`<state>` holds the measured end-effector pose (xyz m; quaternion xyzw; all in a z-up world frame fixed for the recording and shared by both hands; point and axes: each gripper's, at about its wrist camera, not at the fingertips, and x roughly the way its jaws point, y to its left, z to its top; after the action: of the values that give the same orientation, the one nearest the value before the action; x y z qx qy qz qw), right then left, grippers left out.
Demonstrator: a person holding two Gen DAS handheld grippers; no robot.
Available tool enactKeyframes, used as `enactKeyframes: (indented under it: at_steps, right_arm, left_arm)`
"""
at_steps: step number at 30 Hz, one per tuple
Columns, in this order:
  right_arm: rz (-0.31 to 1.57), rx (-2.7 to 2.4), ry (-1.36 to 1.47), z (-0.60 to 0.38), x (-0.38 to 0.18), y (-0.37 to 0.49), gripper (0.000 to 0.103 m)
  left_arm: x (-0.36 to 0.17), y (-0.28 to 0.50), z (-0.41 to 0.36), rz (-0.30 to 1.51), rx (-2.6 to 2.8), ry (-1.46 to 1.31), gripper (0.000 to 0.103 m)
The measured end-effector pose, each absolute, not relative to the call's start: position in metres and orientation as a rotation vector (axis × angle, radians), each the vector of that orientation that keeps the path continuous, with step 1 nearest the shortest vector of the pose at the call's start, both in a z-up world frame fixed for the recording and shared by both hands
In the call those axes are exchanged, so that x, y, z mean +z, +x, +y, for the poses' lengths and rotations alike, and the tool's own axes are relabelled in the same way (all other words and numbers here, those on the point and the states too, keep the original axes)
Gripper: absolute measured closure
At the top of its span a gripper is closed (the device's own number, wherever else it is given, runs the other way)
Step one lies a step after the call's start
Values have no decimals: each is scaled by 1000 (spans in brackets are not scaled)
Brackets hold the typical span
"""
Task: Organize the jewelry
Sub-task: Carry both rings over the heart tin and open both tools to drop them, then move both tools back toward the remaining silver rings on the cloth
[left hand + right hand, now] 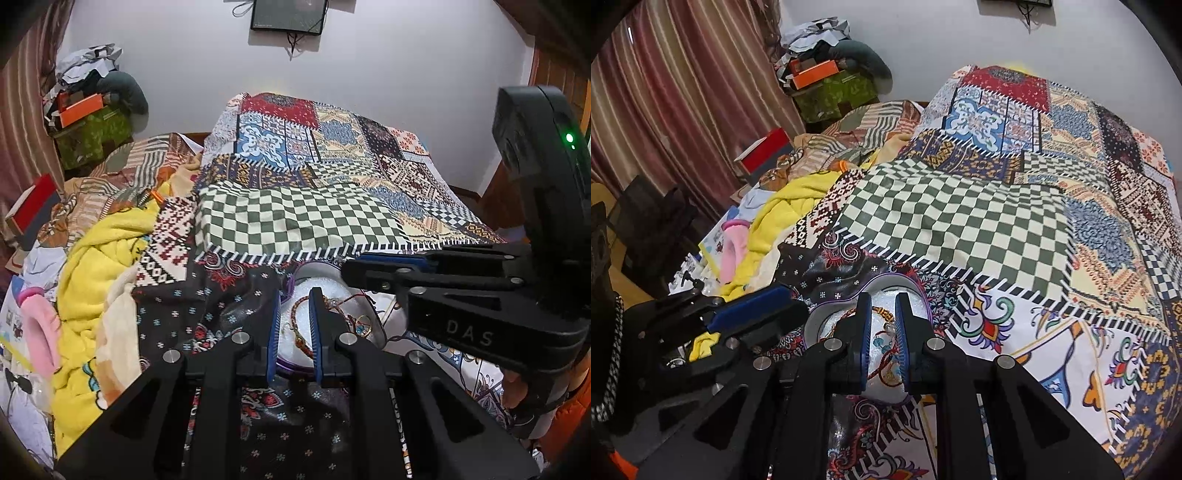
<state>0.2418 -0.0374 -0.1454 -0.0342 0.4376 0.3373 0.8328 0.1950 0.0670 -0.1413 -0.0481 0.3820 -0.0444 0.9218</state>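
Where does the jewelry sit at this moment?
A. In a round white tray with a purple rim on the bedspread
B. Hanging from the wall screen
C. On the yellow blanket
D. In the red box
A: both wrist views show the bracelets lying inside the round tray on the patchwork bedspread.

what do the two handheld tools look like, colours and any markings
Both are matte black plastic with angular linkage arms joined by round silver pins. Each finger carries a ribbed blue pad. The right tool, seen from the left wrist camera, has "DAS" embossed on its body and a black housing above with a lit green light. The left tool has the same build. No cables are visible on either.
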Motion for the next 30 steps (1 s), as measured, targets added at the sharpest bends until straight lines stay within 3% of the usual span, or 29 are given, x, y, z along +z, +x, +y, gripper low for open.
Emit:
enactKeyframes:
  at_steps: [16, 20, 24, 30]
  right_arm:
    - [774, 581, -78, -101, -90, 202, 89]
    - [763, 543, -108, -117, -90, 190, 88]
    - [781, 514, -118, -133, -96, 183, 87]
    - [829, 468, -132, -154, -114, 174, 73]
  left_arm:
    - [-96, 163, 52, 703, -106, -76, 89]
    - [-91, 156, 39, 696, -129, -59, 80]
    - [-91, 150, 24, 700, -157, -34, 79]
    - [-102, 148, 4, 739, -205, -29, 78]
